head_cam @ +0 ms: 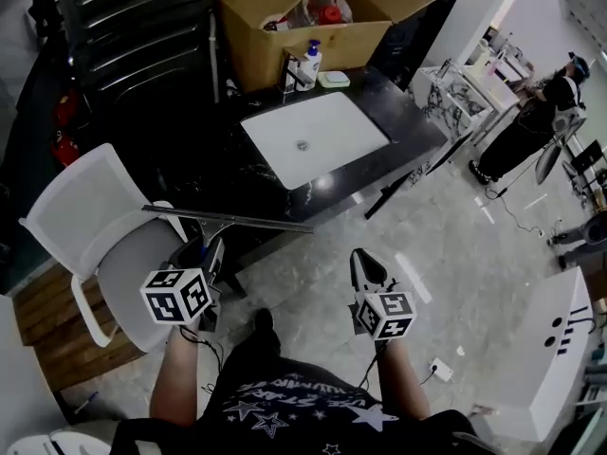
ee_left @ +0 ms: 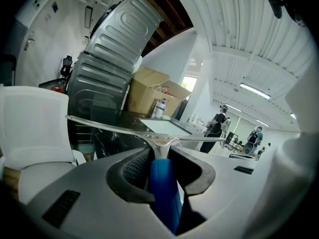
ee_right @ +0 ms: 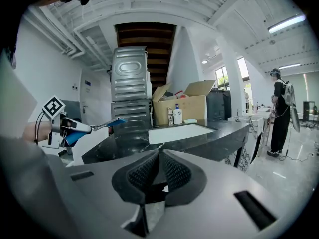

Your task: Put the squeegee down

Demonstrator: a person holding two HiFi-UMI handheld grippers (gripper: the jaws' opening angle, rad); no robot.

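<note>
Plainly blue-handled squeegee (ee_left: 164, 188), long metal blade.

Nothing legible anywhere: print across the dark shirt (head_cam: 285, 394) too blurred to read, label on the soap bottle (head_cam: 309, 64) on the desk (head_cam: 228, 164) too small.

In the head view, the handle of the squeegee (head_cam: 228, 221) is hidden beneath the left gripper (head_cam: 209, 252) at seven o'clock, so only the long blade shows. At twelve o'clock the cardboard box (head_cam: 285, 50) is cut off by the top edge, and its contents are too small to tell. At two o'clock a distant person (head_cam: 531, 126) is too small for detail.
</note>
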